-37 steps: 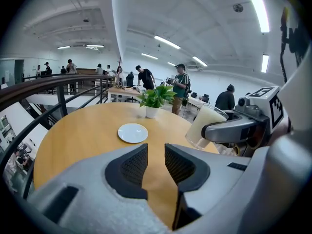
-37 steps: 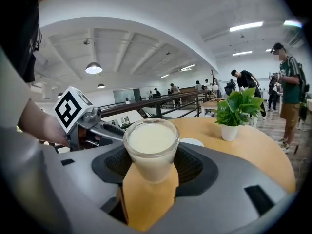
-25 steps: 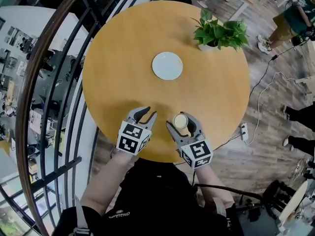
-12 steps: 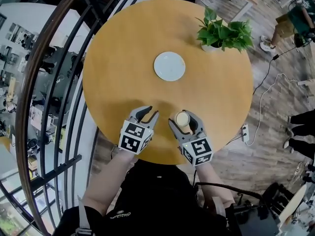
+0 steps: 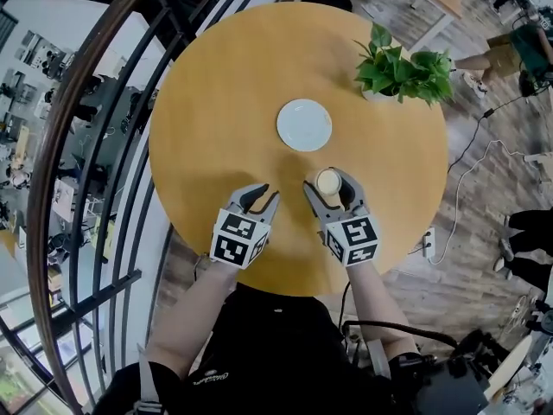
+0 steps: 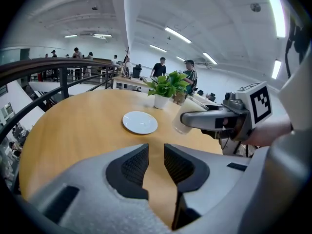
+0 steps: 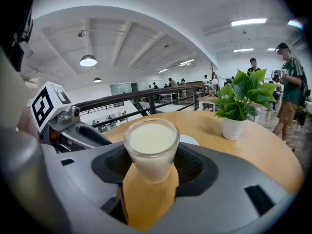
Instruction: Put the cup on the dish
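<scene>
Head view, looking down: round yellow counter (image 5: 216, 102), black railing (image 5: 95, 145) curving past at 9 o'clock. White dish (image 5: 304, 125) bare near the middle of the counter. Green plant (image 5: 402, 72) in a white pot near the rim at 2 o'clock. Both claws low by the rim at 6 o'clock, side by side, pointing to 12. Right claw (image 5: 327, 183) clenched on a small glass cup (image 5: 327, 180) full of something creamy white. Cup at 5 o'clock of the dish, near it but apart, not on it. Left claw (image 5: 262, 197) at 9 o'clock of the right one, jaws only a little apart, holding nothing. Right gripper view: cup (image 7: 151, 147) upright between the two dark pads, gripped on both sides, a sliver of dish (image 7: 191, 139) peeking out behind it at 1 o'clock, plant (image 7: 241, 99) further off at 2 o'clock. Left gripper view: thin gap between the jaws, only bare counter seen through it. Dish (image 6: 140, 122) ahead at 12 o'clock, cup (image 6: 183, 123) at 1 o'clock in the right claw, close beside the dish. Cannot tell if the cup's bottom touches the counter.
</scene>
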The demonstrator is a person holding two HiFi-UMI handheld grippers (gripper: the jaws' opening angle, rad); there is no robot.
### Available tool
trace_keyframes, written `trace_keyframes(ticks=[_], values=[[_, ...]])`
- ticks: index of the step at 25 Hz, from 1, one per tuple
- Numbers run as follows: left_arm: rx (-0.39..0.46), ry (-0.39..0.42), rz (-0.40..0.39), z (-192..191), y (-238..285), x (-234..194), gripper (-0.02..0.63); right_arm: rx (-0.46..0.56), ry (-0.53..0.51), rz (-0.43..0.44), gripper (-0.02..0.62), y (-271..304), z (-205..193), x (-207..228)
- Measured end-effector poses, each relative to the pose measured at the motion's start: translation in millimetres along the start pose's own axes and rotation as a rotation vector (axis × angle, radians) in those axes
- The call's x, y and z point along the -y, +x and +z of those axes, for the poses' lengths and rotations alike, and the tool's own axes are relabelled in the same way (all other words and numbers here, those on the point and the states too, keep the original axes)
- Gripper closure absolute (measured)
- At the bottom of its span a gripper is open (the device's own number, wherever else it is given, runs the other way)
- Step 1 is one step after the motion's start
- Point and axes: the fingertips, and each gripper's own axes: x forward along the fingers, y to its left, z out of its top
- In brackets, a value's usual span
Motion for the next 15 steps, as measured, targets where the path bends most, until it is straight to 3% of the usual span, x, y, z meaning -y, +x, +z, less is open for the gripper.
trace_keyframes(ticks=[15], values=[[0.003, -0.027, 0.011, 7, 16, -15, 0.506, -0.037, -0.055, -0.036, 0.339, 101, 29, 51]])
